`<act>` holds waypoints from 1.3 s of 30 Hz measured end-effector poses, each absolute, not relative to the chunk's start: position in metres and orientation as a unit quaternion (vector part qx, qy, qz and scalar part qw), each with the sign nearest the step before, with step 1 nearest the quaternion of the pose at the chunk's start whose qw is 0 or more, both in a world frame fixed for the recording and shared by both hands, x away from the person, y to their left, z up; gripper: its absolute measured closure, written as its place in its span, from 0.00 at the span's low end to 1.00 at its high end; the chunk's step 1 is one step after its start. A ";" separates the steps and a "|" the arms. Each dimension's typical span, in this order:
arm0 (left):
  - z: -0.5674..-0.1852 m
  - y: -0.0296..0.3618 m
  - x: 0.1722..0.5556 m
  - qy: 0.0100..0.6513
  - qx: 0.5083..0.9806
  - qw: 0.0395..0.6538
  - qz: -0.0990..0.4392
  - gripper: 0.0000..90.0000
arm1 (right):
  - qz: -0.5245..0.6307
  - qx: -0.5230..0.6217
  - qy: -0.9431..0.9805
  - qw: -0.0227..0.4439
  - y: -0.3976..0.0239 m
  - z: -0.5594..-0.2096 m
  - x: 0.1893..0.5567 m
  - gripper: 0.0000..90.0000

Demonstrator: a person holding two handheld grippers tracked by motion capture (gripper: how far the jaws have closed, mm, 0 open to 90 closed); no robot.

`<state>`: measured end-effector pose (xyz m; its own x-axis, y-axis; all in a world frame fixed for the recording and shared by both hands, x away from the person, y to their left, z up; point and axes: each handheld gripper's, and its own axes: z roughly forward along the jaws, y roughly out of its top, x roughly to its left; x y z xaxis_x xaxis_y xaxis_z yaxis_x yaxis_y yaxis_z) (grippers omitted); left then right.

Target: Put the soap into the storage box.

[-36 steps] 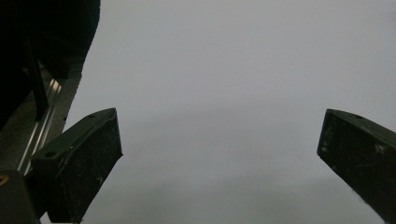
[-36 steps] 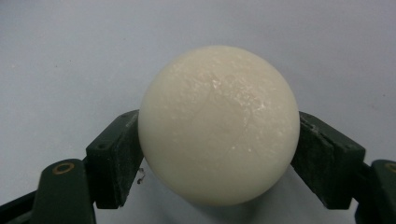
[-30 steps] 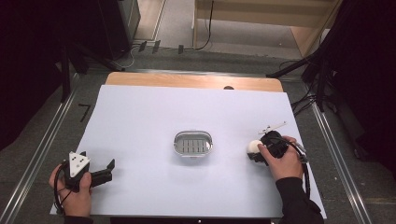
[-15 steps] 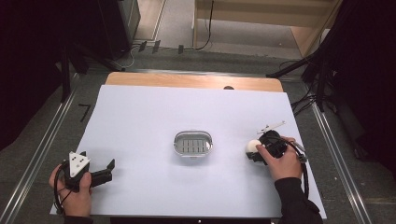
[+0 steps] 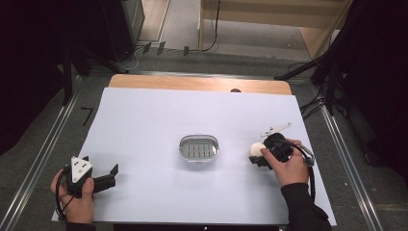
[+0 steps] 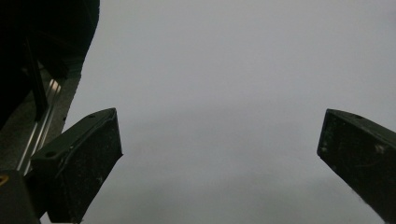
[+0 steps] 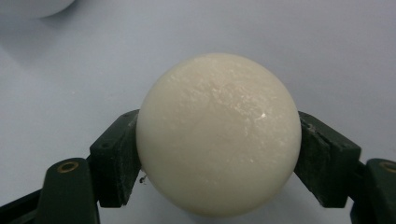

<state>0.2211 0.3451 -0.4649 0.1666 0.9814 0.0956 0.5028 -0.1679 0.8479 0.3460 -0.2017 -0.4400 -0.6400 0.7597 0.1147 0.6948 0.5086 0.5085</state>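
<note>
1. From the high view I look down on a white surface [image 5: 144, 125] with a strip of bare wood along its far edge.

2. My right gripper [image 5: 256, 155] sits at the right side of the surface, held in the person's right hand [image 5: 288, 166], whose dark sleeve comes in from the bottom edge. A cable loops from the gripper around the wrist.

3. Its fingers [image 7: 114, 154] are closed on a white ball [image 7: 217, 133]. In the right gripper view the ball sits squarely between the two black fingers, one pressing on each side, and its surface looks matte and slightly pitted. In the high view the ball [image 5: 255, 148] shows as a pale round shape at the gripper's tip, on the side facing the middle of the surface.

4. I cannot tell whether the ball rests on the surface or is lifted just off it.

5. A small metal tray [image 5: 198, 148] with rounded corners and a slotted floor lies at the centre of the surface, near the ball and to its left, not touching it.

6. My left gripper [image 5: 111, 175] lies low at the near left corner, in the person's left hand [image 5: 77, 202], with a grey three-cornered plate on top.

7. In the left gripper view its fingers [image 6: 84, 158] stand wide apart with nothing between them but bare white surface.
</note>
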 end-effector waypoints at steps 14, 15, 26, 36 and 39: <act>-0.465 0.345 0.221 0.544 0.681 0.346 0.346 0.00 | 0.274 0.394 0.876 0.055 -0.183 -0.429 0.343 0.28; -0.465 0.345 0.221 0.544 0.681 0.346 0.346 0.00 | 0.274 0.394 0.875 0.054 -0.181 -0.428 0.343 0.28; -0.465 0.345 0.221 0.544 0.681 0.348 0.345 0.00 | 0.277 0.370 0.886 0.048 -0.161 -0.422 0.342 0.28; -0.465 0.345 0.221 0.544 0.681 0.348 0.345 0.00 | 0.279 0.353 0.892 0.045 -0.144 -0.417 0.342 0.28; -0.465 0.345 0.221 0.544 0.682 0.348 0.345 0.00 | 0.282 0.346 0.894 0.042 -0.138 -0.415 0.342 0.28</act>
<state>0.2213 0.3455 -0.4651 0.1707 0.9810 0.0923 0.5010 -0.1671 0.8492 0.3416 -0.1376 -0.4147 -0.7572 0.6420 0.1203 0.5947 0.6015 0.5334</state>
